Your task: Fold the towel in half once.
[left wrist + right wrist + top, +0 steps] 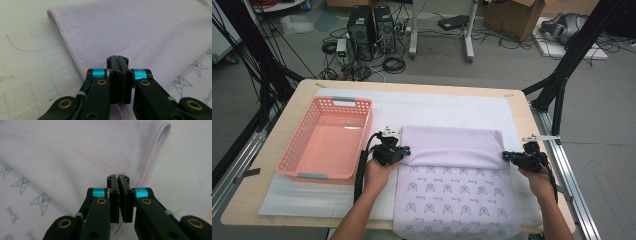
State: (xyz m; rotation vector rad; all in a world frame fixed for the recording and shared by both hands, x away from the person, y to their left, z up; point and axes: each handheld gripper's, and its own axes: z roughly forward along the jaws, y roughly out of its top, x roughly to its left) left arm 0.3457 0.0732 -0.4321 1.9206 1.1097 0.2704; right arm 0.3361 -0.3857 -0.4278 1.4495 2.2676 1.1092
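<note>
The lilac towel [452, 175] lies on the white mat [437, 107] at the desk's near right, its far part folded back toward the person. Each gripper's fingers are closed tight on the fold's hem: left gripper [404, 150] at its left end, right gripper [507, 155] at its right. A pink basket [302, 145] sits near the desk's left edge.

We've got the towel [452, 175] spread over the table's [272, 165] near right part, its far end folded back toward us, hanging a bit off the near edge. Left gripper [404, 150] pinches the fold's left corner, right gripper [507, 156] the right corner. Pink basket [294, 155] sits by the left edge.
</note>
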